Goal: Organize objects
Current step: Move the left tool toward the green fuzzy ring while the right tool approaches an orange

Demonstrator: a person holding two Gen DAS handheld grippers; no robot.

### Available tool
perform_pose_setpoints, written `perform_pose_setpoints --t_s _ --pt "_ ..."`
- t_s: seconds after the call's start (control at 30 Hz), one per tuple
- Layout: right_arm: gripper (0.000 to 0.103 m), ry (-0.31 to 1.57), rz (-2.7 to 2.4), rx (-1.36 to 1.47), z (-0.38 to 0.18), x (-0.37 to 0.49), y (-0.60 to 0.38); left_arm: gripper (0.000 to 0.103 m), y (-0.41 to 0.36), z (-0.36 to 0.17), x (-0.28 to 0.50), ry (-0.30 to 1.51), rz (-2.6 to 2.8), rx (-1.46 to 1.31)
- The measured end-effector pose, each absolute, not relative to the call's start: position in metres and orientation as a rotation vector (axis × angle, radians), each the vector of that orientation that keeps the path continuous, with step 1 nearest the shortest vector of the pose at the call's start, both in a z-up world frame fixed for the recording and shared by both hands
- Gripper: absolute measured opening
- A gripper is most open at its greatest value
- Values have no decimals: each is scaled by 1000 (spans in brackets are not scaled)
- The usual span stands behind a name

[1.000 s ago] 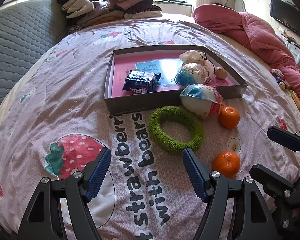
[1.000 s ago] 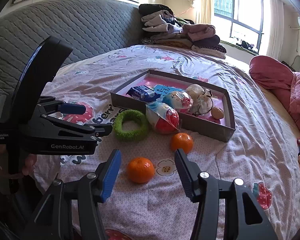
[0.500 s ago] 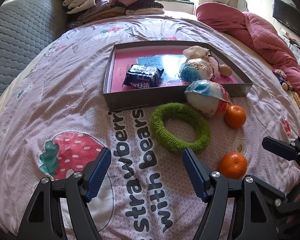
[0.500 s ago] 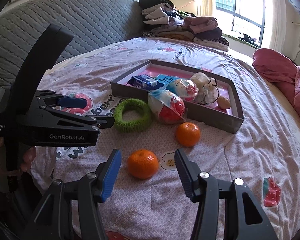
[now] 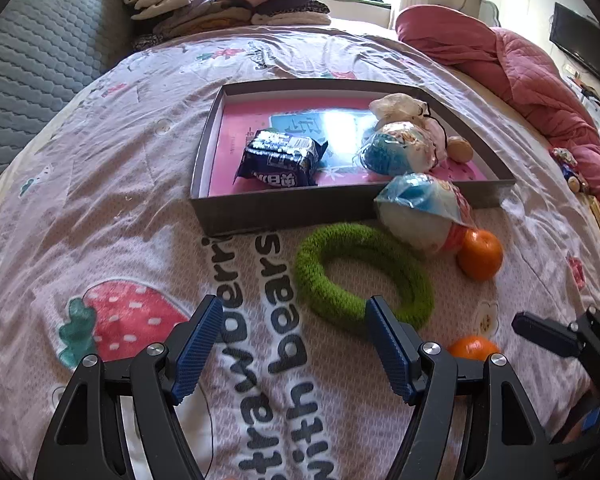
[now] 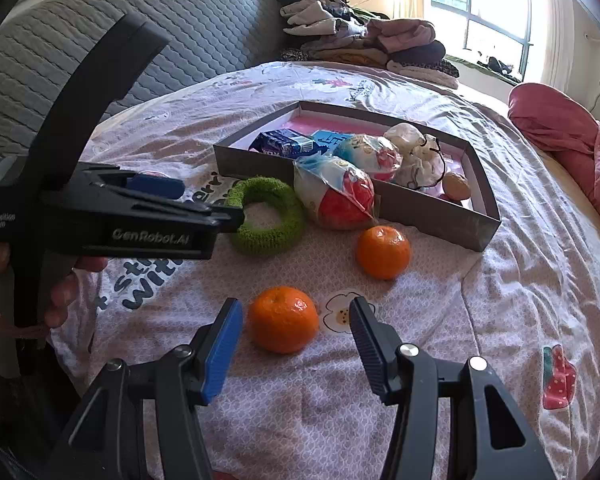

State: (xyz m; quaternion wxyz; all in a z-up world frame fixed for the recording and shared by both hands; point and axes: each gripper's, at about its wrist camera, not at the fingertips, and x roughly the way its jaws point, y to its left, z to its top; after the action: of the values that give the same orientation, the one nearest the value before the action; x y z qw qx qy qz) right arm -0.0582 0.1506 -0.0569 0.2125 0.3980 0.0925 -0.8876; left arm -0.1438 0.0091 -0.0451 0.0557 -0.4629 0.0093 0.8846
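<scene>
On the printed bedspread lies a green fuzzy ring (image 5: 312, 276), and my left gripper (image 5: 293, 320) hangs open just before it, its right fingertip over the ring's near edge. A bagged ball (image 5: 416, 216) leans on the front wall of the grey tray (image 5: 284, 208), with an orange (image 5: 480, 254) beside it. My right gripper (image 6: 296, 312) is open, and the nearer orange (image 6: 282, 324) sits between its fingertips untouched by the pads. The far orange (image 6: 383, 252), bagged ball (image 6: 336, 196), ring (image 6: 268, 236) and left gripper (image 6: 204, 204) show there too.
The tray holds a dark blue snack packet (image 5: 280, 160), a second bagged ball (image 5: 400, 146), a white bundle (image 5: 400, 106) and a small brown thing (image 5: 460, 150). Folded clothes (image 5: 228, 0) are stacked at the back. A pink quilt (image 5: 520, 64) lies right, a grey headboard (image 5: 28, 60) left.
Both grippers have come down and forward. The left one has closed in on the green ring; the right one has sunk toward the near orange, which now lies between its tips.
</scene>
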Motion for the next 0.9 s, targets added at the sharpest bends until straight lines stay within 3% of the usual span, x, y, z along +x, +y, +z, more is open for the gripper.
perform_pose_setpoints --t_s 0.53,0.7,0.8,0.9 --pt "55 290 -2434 1142 -76 -68 143 75 12 -65 -177 -6 2669 -1435" --pt "50 279 -2433 1136 -77 -70 143 74 14 -66 -180 9 2665 -1424" --pt "44 262 -2418 1137 -77 -71 143 65 16 -66 -180 8 2659 -1412" --pt "41 248 -2413 1142 -78 -72 143 45 20 -66 -179 36 2654 -1399"
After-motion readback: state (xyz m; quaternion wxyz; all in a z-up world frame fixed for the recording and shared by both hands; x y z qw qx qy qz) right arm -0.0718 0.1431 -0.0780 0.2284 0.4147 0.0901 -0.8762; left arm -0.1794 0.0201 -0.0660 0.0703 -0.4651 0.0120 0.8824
